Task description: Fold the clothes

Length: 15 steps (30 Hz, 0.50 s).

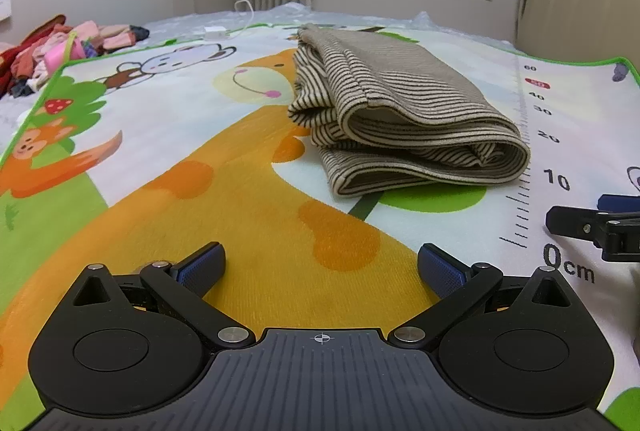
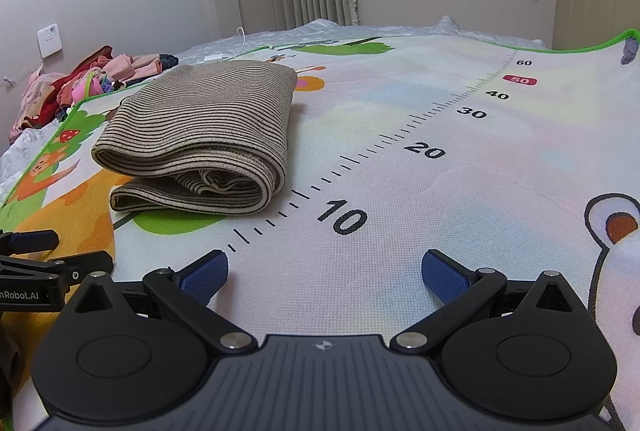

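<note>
Sitting folded on the play mat, the striped garment looks done, a compact bundle beside the printed ruler. Left hand-held gripper and right hand-held gripper both gape wide, empty, short of it. Unfolded clothes pile waits beyond the mat's far edge.

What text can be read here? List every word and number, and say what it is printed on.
"0cm", "10", "20", "30", "40", "60": ruler scale printed on the play mat.
"50": same scale, white on a red tag.
"nRobot.AI": side of the left gripper, its start cut off by the picture's edge.
Wall panel: markings too small to read.
</note>
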Motion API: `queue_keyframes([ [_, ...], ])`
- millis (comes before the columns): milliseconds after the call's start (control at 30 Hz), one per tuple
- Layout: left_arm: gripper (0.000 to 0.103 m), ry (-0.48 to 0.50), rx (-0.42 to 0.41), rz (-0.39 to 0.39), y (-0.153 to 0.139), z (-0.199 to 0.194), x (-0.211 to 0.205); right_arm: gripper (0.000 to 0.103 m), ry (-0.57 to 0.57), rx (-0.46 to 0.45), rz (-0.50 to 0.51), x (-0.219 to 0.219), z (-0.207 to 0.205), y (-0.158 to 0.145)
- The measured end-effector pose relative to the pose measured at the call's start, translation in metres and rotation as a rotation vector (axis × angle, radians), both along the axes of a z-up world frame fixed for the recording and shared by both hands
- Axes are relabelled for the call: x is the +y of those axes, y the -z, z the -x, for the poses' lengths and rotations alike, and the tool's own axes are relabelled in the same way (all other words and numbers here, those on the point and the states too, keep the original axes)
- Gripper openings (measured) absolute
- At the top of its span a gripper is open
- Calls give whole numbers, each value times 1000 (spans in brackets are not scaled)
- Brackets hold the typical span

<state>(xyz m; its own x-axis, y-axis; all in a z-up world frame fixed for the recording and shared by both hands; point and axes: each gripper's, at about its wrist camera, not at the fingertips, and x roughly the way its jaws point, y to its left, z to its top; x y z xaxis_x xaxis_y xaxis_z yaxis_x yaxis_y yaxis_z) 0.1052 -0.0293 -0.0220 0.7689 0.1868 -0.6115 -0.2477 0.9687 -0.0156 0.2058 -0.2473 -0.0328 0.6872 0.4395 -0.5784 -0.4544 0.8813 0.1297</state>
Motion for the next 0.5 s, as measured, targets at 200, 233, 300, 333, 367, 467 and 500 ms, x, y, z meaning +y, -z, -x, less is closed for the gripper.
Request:
queue_keyframes([
  [200,103,6,-10,15,1,1,2,103,0,14,-2,-1,-2,1],
  [233,103,8,-12,19,1,2,3,103,0,19,4,0,-3,1],
  [300,103,12,-10,24,1,1,4,103,0,24,15,2,-3,1],
  [333,103,15,-8,26,1,1,4,103,0,25,16,2,-3,1],
  [367,103,19,-6,27,1,0,5,103,0,26,13,1,-3,1],
  [467,103,21,-11,32,1,1,6,103,1,22,4,0,-2,1],
  [500,103,20,-15,32,1,1,5,103,1,19,2,0,-2,1],
])
